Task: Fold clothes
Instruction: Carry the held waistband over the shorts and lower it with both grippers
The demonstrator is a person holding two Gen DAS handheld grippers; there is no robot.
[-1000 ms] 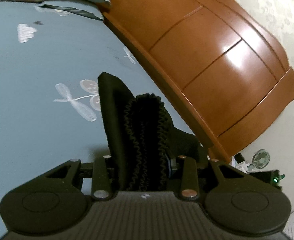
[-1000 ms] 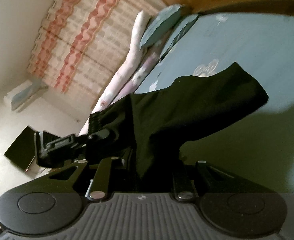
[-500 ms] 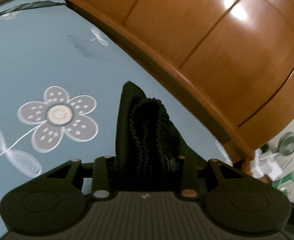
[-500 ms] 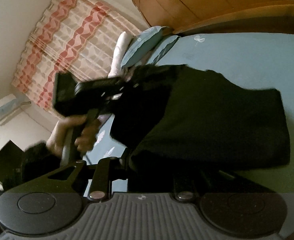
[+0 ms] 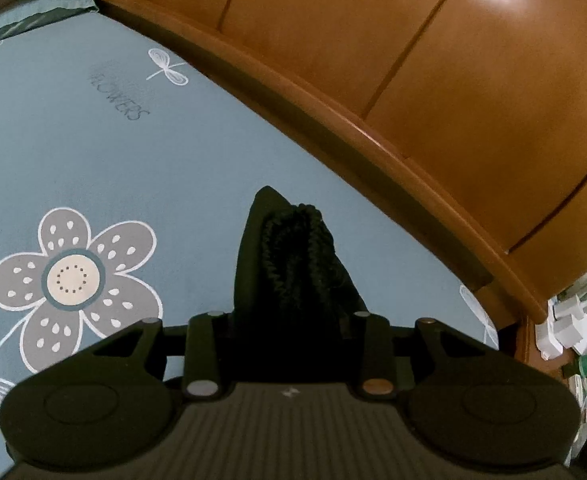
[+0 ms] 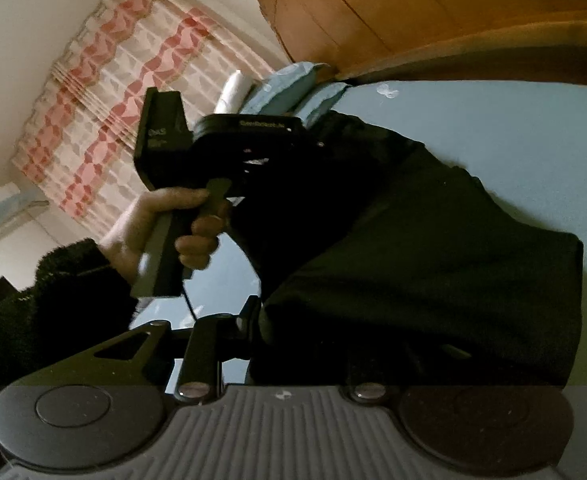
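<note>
Left tongs [image 5: 289,312]: closed on black garment [image 5: 293,264] waistband; right tongs [image 6: 293,344]: gripping same garment; bed sheet [image 5: 133,168] below; headboard [image 5: 413,80] at 1 o'clock

The garment [image 6: 433,264] hung over the bed [image 5: 105,168], between both grippers. The headboard [image 5: 433,92] stood behind the bed, pillows [image 5: 33,0] beside it.

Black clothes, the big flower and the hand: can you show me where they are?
black garment [image 5: 293,264]: left wrist view, on the bunched elastic waistband held in the left gripper.
big flower [image 5: 73,278]: left wrist view, on its cream centre, printed on the blue sheet.
hand [image 6: 161,216]: right wrist view, on the knuckles round the handle.
</note>
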